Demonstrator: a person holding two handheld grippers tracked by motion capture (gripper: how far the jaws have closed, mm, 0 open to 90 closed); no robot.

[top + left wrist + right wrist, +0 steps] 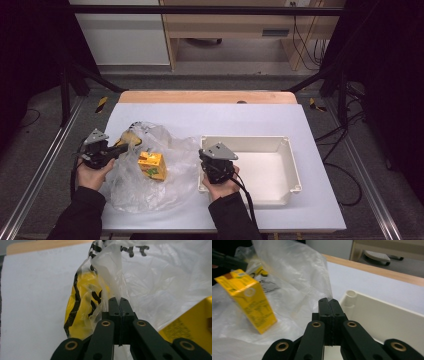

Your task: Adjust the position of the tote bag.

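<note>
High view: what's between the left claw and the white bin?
The clear plastic bag, spread on the table, with the yellow carton standing on it. The left claw pinches the bag's edge; the white bin sits beside the bag.

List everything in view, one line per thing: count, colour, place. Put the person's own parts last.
plastic bag: one, clear with yellow and black print, left half of the table.
carton: one, yellow, standing in the bag.
bin: one, white, right half of the table.
table: one, pale top with a wooden far edge.
left gripper: one, black, shut on a fold of the plastic bag.
right gripper: one, black, shut on the bag's edge beside the bin's corner.
hands: two, in dark sleeves, at the near edge.
</note>
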